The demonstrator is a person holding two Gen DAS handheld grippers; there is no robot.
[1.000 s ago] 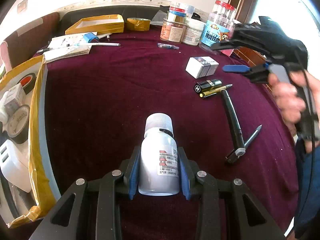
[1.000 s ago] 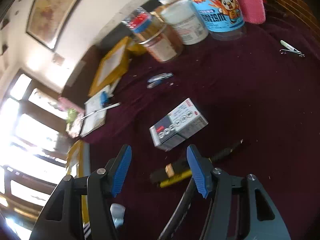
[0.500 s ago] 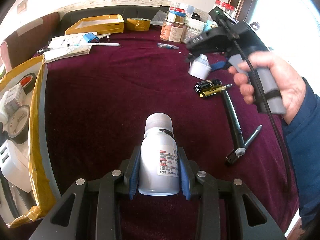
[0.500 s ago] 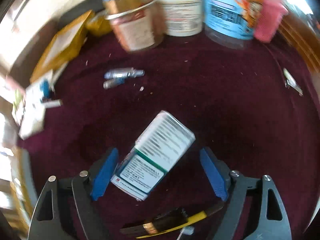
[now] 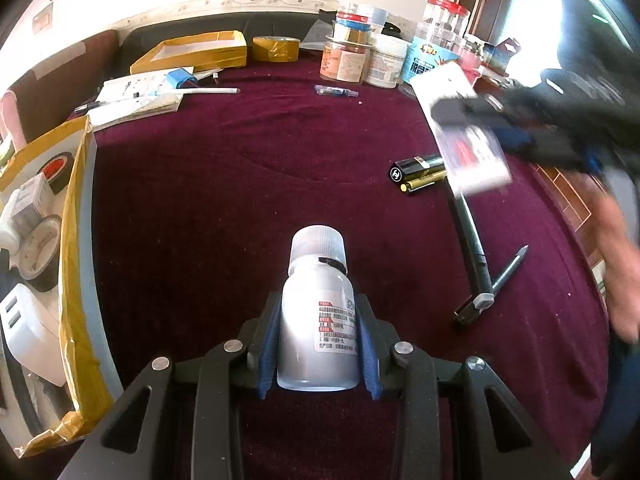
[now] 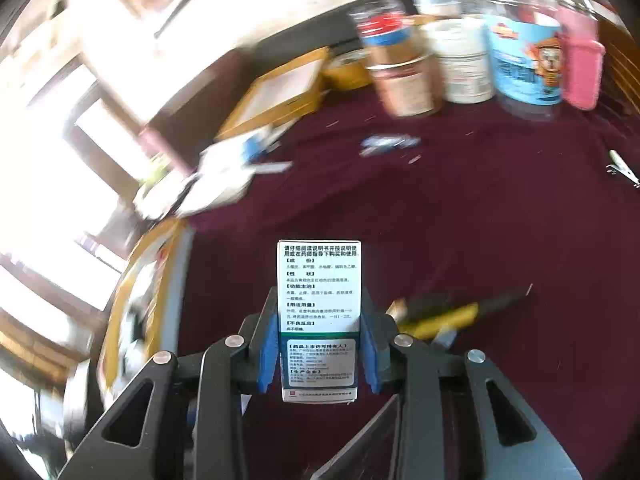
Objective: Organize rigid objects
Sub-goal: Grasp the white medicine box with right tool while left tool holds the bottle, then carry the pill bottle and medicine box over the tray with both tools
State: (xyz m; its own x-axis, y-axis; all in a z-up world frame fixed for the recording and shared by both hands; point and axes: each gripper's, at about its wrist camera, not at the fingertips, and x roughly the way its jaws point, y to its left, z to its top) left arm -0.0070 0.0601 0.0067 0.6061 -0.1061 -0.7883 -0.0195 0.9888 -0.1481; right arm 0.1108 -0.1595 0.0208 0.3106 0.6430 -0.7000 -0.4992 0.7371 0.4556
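Note:
My left gripper (image 5: 318, 344) is shut on a white medicine bottle (image 5: 318, 320) with a ribbed cap, held over the maroon tablecloth (image 5: 240, 184). My right gripper (image 6: 318, 350) is shut on a white medicine box (image 6: 319, 316) with printed text, lifted above the table. The same box (image 5: 464, 136) and the right gripper (image 5: 532, 136) show blurred at the right of the left wrist view. A black lipstick tube (image 5: 416, 168), a gold pen (image 5: 424, 182) and long black pens (image 5: 476, 256) lie on the cloth.
An open yellow box (image 5: 76, 248) at the left holds tape rolls and a white charger. Jars and tubs (image 5: 368, 60) stand at the back. A flat yellow box (image 5: 192, 52), a tape roll (image 5: 276, 49) and papers (image 5: 136, 96) lie at the back left.
My right gripper closed on the white medicine box and lifted it off the cloth. The left gripper with the bottle has not moved.

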